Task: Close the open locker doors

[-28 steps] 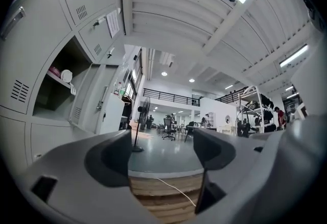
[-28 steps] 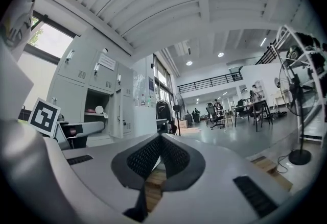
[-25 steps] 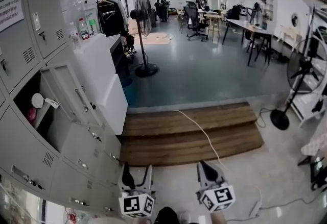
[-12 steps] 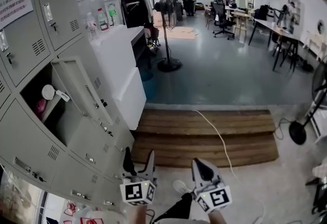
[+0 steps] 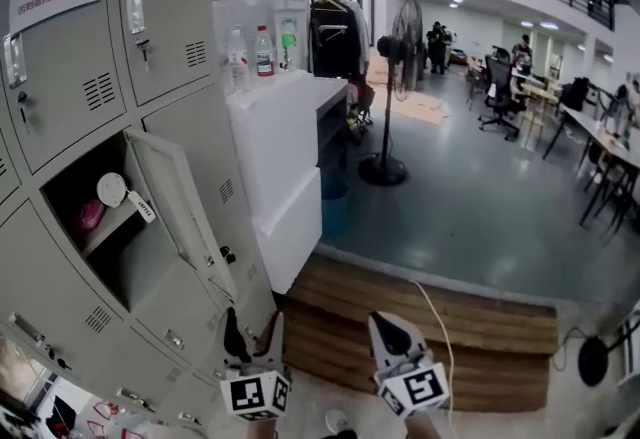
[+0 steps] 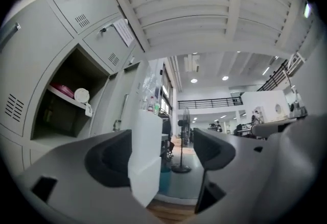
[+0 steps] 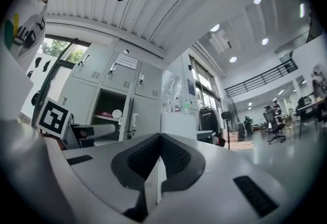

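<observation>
at the left, one locker compartment [image 5: 100,247] is seen standing open, and its door [image 5: 172,212] is swung outward into the room, so a push on its face is judged to be needed. the left hand-held gripper [image 5: 253,332] is held low, below that door, jaws wide and empty, likely readied for the push. the right hand-held gripper [image 5: 388,332] is held beside it, jaws pressed together on nothing, with the wooden step [image 5: 470,327] beyond.
</observation>
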The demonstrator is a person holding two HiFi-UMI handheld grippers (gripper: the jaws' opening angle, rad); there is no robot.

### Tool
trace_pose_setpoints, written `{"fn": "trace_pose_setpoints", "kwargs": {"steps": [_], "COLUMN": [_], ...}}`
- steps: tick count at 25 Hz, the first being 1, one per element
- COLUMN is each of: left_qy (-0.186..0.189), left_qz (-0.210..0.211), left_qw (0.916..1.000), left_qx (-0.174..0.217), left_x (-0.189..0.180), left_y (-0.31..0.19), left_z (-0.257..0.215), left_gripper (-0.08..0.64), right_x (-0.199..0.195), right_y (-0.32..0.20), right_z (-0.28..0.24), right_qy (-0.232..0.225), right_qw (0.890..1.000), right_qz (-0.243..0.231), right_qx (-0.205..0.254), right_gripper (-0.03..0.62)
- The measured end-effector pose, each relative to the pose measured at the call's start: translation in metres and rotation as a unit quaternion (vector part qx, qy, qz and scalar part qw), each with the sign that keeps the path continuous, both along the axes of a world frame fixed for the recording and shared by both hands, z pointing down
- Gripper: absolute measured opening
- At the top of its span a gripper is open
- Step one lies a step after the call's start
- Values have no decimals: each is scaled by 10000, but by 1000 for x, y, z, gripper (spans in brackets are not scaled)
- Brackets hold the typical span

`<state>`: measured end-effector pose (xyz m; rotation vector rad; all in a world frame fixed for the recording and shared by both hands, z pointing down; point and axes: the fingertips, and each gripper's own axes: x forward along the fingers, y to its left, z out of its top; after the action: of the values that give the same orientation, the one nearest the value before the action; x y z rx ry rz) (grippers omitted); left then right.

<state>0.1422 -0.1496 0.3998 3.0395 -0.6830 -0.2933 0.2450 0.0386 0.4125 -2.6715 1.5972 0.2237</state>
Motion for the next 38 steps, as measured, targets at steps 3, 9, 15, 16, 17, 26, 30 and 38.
{"fn": "trace_pose_setpoints", "kwargs": {"steps": [3, 9, 15, 16, 17, 26, 30, 38], "left_qy": [145, 177, 77, 48, 17, -83, -299, -247], "left_qz": [-687, -1843, -2974, -3153, -3346, -4706, -4937, -5017], "left_qw": [9975, 9826, 9537, 9477, 9408, 8807, 8684, 8639], "left_qx": [9, -108, -436, -495, -537, -528, -367, -362], "left_x": [0, -38, -109, -120, -131, -184, -178, -153], "left_y": [-43, -94, -108, -108, -107, -85, -74, -60], "left_z": [-14, -10, 10, 13, 15, 17, 14, 11], "left_gripper": [354, 354, 354, 354, 354, 354, 354, 354], "right_x": [27, 27, 4, 4, 4, -1, -7, 2], "right_y": [-63, -164, -224, -232, -240, -276, -275, -268], "right_z": [-7, -18, -25, -25, -24, -15, -13, -8], "right_qy": [135, 238, 418, 447, 459, 363, 71, 34], "right_qw": [9976, 9820, 9649, 9627, 9598, 9290, 9166, 9046], "right_qz": [-677, -1872, -2590, -2670, -2768, -3681, -3998, -4262], "right_qx": [-62, -50, 65, 28, -16, -108, -43, -62], "right_gripper": [6, 6, 6, 6, 6, 6, 6, 6]}}
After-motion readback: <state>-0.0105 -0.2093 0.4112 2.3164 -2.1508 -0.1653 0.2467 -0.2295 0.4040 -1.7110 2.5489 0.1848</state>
